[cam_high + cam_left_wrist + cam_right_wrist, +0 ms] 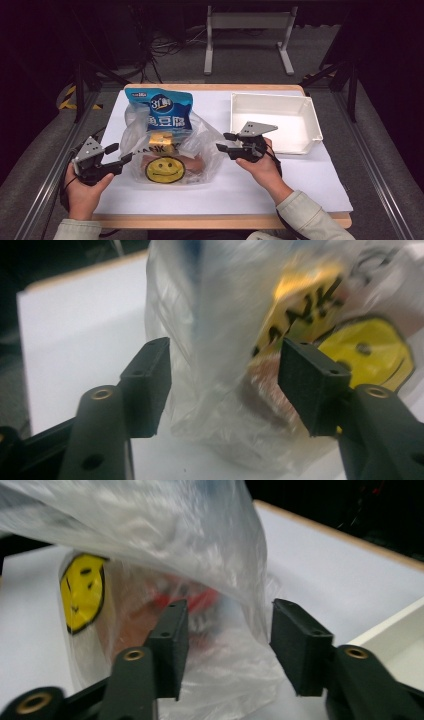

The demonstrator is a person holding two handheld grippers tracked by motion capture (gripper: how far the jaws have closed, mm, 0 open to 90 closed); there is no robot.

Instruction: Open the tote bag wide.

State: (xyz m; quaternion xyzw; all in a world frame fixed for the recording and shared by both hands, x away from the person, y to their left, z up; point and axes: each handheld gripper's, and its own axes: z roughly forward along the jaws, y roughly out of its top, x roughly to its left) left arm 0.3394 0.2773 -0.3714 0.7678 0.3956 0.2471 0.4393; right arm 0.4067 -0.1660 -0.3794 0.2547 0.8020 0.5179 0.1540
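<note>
White table (310, 185), apparently dark room.

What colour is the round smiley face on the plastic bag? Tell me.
Yellow with a black outline and features; the smiley face shows best in the high view.

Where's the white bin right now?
In the high view, the white bin sits at the table's far right, just beyond the right gripper and right of the plastic bag.

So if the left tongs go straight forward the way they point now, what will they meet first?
Most likely the clear crinkled plastic bag: the open left tongs already frame its near side, with the yellow smiley-face print just behind. How much gap is left is hard to judge.
</note>
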